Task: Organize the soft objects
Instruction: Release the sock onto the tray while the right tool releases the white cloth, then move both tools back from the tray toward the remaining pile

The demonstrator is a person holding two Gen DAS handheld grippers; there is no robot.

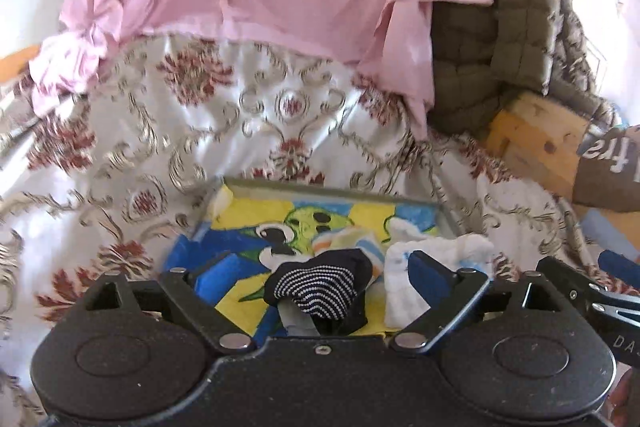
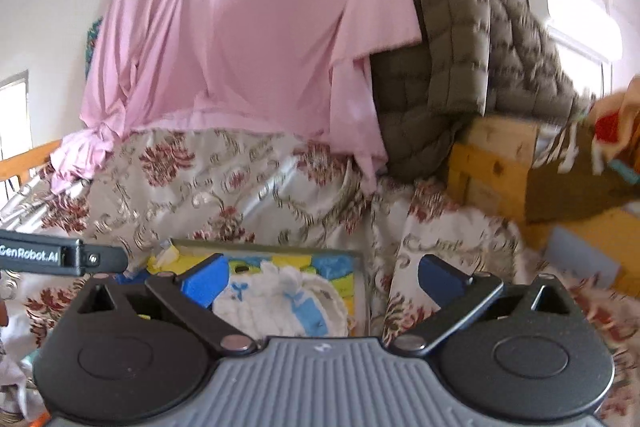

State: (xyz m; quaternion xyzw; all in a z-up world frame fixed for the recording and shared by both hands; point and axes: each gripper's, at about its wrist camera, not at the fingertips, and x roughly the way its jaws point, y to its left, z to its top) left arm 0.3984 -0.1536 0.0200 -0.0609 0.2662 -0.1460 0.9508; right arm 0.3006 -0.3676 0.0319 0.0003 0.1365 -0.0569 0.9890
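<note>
Both hand-held grippers, left [image 1: 316, 269] and right [image 2: 324, 277], are spread wide and empty above the tray [image 1: 320, 189]; the striped sock [image 1: 320, 293] should be gripped mid-body.

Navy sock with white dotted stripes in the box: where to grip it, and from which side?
Grip the navy dotted-stripe sock at its raised, bunched middle, coming from above with the open left gripper. It lies crumpled on the colourful cartoon-print box lining, so there's no flat edge; the white knitted cloth crowds its right.

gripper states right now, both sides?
Left gripper: open, empty, above the dark striped sock.
Right gripper: open, empty, above the white-and-blue knitted cloth.
</note>
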